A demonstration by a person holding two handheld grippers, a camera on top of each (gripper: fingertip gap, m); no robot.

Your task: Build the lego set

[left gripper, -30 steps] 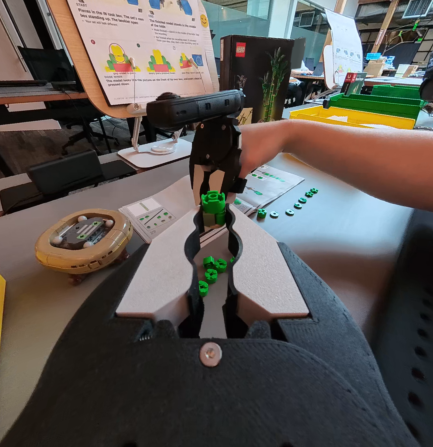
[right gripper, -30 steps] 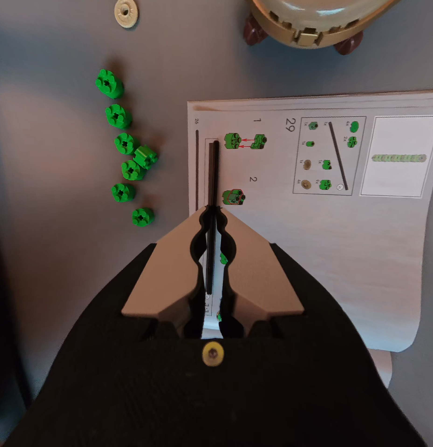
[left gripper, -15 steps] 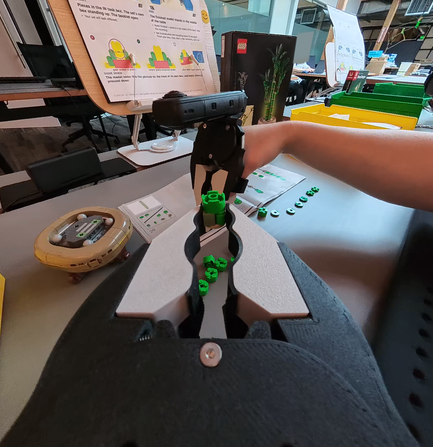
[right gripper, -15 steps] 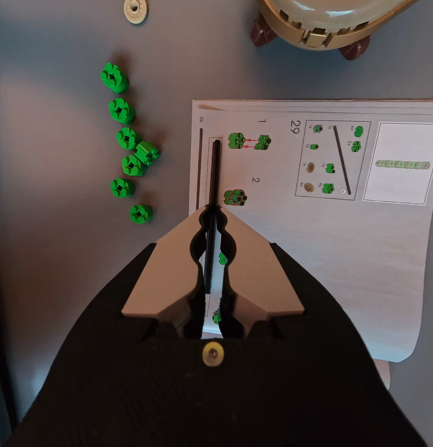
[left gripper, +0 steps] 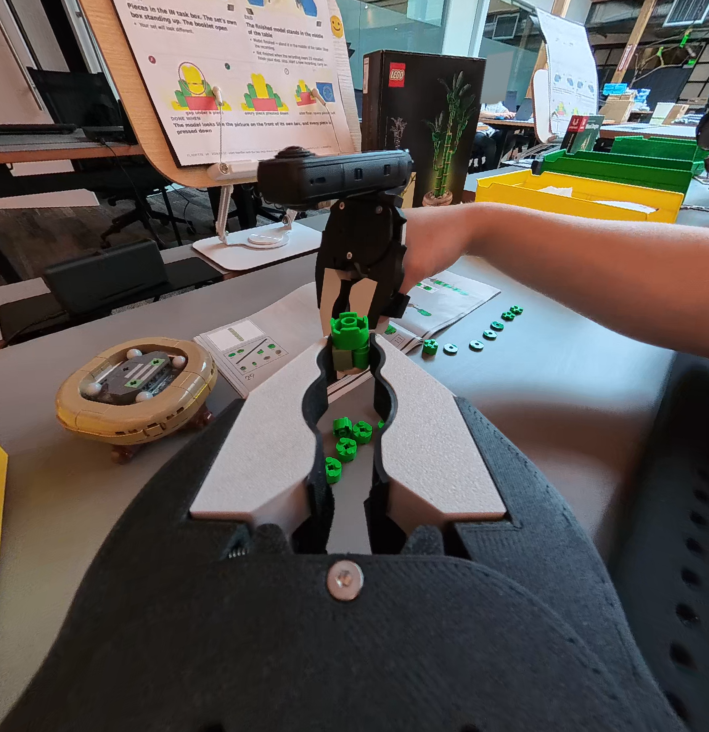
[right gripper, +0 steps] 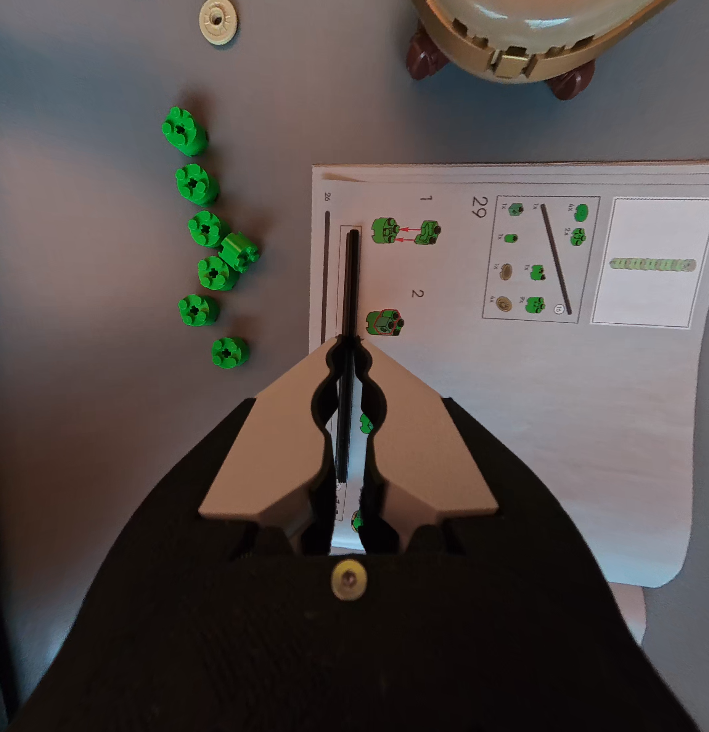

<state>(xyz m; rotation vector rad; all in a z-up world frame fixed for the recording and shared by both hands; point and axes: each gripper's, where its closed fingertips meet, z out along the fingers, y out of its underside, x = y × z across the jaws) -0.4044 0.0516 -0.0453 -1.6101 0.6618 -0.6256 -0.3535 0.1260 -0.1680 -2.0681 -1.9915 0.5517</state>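
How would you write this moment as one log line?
left claw: shut on green stack | right claw: shut on black rod, above booklet | loose green bricks: on table

The left gripper (left gripper: 349, 348) is held level and low over the table, its two pale fingers (left gripper: 265, 435) closed at the tips on a small stack of green bricks (left gripper: 348, 336). The right gripper (right gripper: 348, 341) points straight down from above, fingers pressed together on a thin black rod (right gripper: 352, 285). In the left wrist view it stands upright just beyond the left one, held by a bare hand (left gripper: 428, 245) with the forearm reaching in from the right.
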